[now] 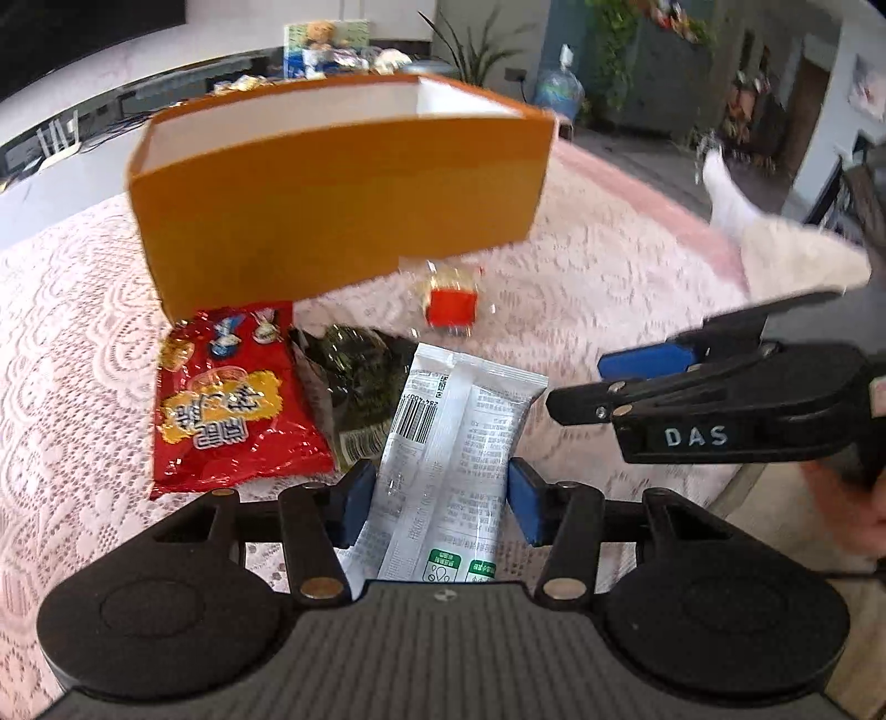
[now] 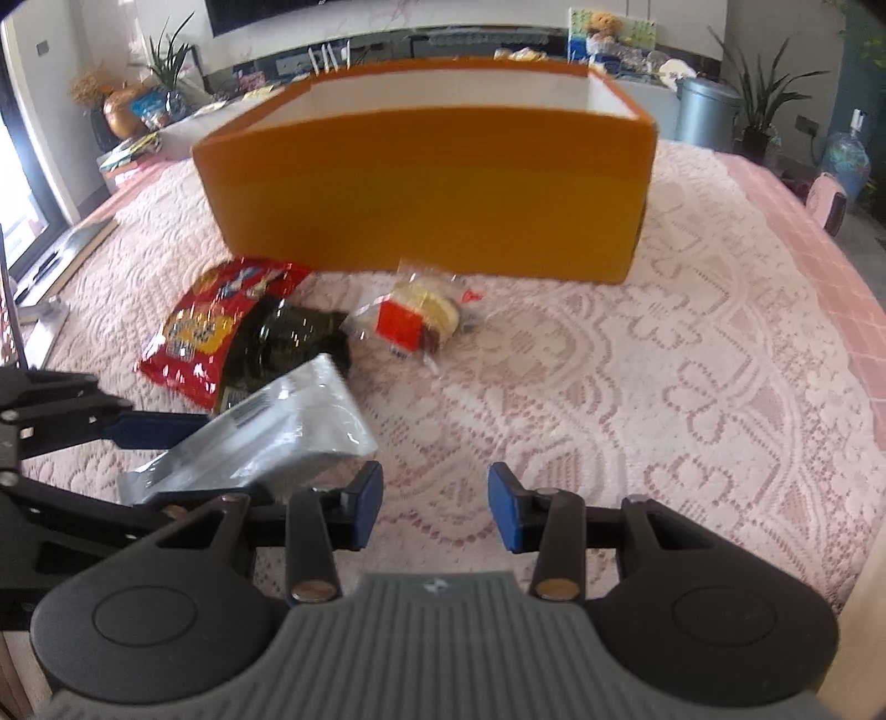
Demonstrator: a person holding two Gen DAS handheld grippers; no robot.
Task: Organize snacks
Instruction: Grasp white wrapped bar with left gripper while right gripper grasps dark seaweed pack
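Observation:
An open orange box (image 1: 338, 205) with white inside stands on the lace-covered table; it also shows in the right wrist view (image 2: 432, 188). In front of it lie a red snack bag (image 1: 227, 399), a dark packet (image 1: 354, 382) and a clear pack with a red label (image 1: 451, 302). My left gripper (image 1: 437, 501) is shut on a silver-white packet (image 1: 459, 443), which looks lifted at its near end in the right wrist view (image 2: 277, 437). My right gripper (image 2: 434, 507) is open and empty, over bare cloth just right of that packet.
The table edge (image 2: 841, 288) runs along the right, with floor, plants and a water jug beyond. A shelf with more snacks stands behind the box (image 2: 609, 39). A white fluffy shape (image 1: 786, 255) shows at the far right of the left wrist view.

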